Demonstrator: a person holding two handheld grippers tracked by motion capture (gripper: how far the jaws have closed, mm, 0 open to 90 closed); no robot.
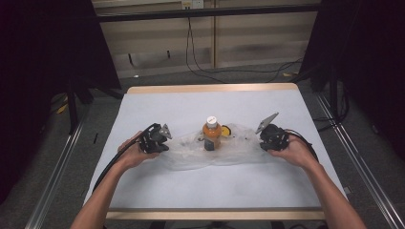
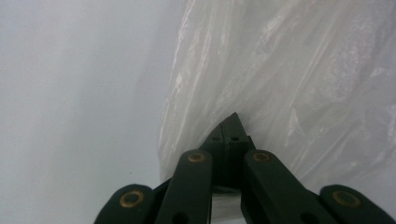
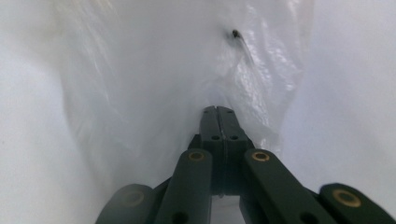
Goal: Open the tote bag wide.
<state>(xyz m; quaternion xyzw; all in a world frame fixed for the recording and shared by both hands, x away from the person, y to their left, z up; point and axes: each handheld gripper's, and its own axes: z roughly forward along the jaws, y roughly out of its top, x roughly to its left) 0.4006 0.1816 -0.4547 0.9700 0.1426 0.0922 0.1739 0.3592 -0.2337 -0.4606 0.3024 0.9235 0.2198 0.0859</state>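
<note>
High view: bottle (image 1: pixel 212 135) label writing is unreadable.

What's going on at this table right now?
A person holds a tool in each hand at either end of a clear plastic bag spread on the white table. The left tool and the right tool are each shut on the bag's film. An orange juice bottle with a white cap stands upright at the bag's middle.
</note>
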